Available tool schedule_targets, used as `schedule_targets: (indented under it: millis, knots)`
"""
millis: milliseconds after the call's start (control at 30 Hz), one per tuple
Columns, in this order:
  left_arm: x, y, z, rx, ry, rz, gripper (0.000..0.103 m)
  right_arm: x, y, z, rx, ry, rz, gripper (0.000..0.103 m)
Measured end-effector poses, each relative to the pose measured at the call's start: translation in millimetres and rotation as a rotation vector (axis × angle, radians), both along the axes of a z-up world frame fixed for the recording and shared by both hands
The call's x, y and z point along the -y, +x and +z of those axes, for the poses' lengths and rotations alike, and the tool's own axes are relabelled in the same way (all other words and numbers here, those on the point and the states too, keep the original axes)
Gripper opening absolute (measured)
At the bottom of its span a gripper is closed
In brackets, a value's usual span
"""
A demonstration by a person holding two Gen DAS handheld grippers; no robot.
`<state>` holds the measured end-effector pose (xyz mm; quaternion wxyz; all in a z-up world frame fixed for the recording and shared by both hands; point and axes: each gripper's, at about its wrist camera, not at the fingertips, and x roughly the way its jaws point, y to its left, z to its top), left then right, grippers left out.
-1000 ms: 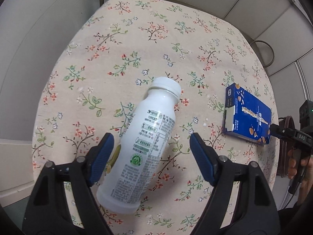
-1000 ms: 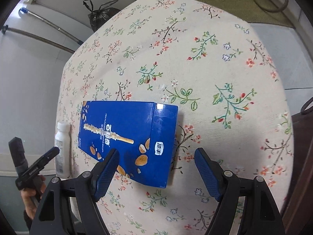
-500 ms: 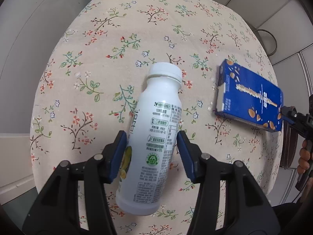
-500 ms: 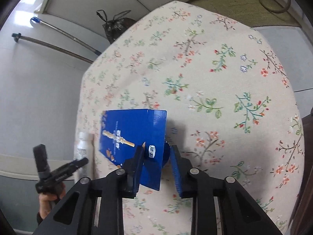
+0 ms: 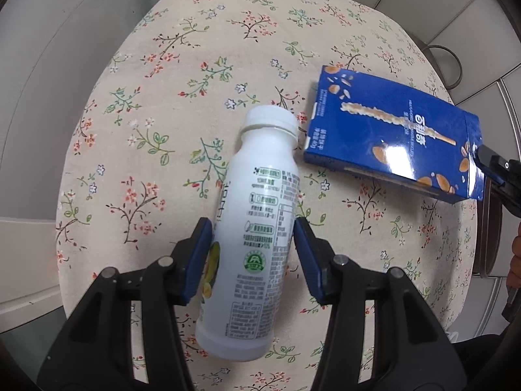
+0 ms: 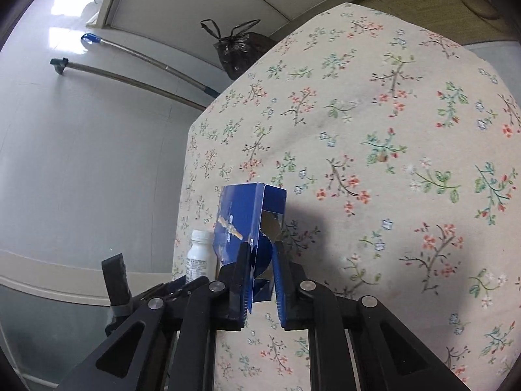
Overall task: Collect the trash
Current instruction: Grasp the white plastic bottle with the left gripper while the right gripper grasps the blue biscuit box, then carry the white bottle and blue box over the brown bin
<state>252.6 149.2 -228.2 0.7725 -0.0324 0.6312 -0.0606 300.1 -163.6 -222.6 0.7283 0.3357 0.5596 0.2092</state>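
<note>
A white plastic bottle (image 5: 257,215) with a screw cap lies on its side on the floral tablecloth (image 5: 182,104). My left gripper (image 5: 251,228) is shut on its middle, both blue pads pressed against its sides. To the right, a blue snack box (image 5: 390,137) is tilted up off the cloth. My right gripper (image 6: 260,251) is shut on the box's (image 6: 241,215) torn, open end, which is squeezed flat between the pads. In the left wrist view the right gripper (image 5: 488,163) grips the box's right end. The bottle (image 6: 198,257) also shows just left of the box.
A tied black trash bag (image 6: 239,49) stands on the floor beyond the table's far edge. Two long tool handles (image 6: 130,78) lie on the tiled floor. A looped cable (image 5: 446,65) lies past the right edge. A person's hand (image 5: 516,251) is at the right.
Both grippers have closed: the left on the bottle, the right on the box's end. The right one has since raised and tilted the box off the cloth.
</note>
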Motion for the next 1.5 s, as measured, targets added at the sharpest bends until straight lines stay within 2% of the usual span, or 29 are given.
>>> schedule_targets:
  millis: [200,433,633,800,1167,1500]
  knots:
    - [-1,-7,19,0.067,-0.003,-0.017,0.053,-6,-5,21,0.014,-0.052,0.033,0.010]
    - [5,-14,42,0.137,-0.027,-0.016,0.051,22,-36,46,0.007,-0.113,0.039,0.010]
    - [27,-16,63,0.200,-0.079,-0.037,0.050,50,-63,94,0.118,-0.195,0.024,0.009]
    - [58,-24,82,0.244,-0.095,-0.094,0.050,73,-86,128,0.180,-0.243,-0.004,0.009]
    - [141,-42,114,0.317,-0.151,-0.233,0.050,143,-128,170,0.225,-0.287,-0.126,0.009]
    - [249,-59,122,0.320,-0.201,-0.405,0.050,228,-176,178,0.203,-0.335,-0.290,0.009]
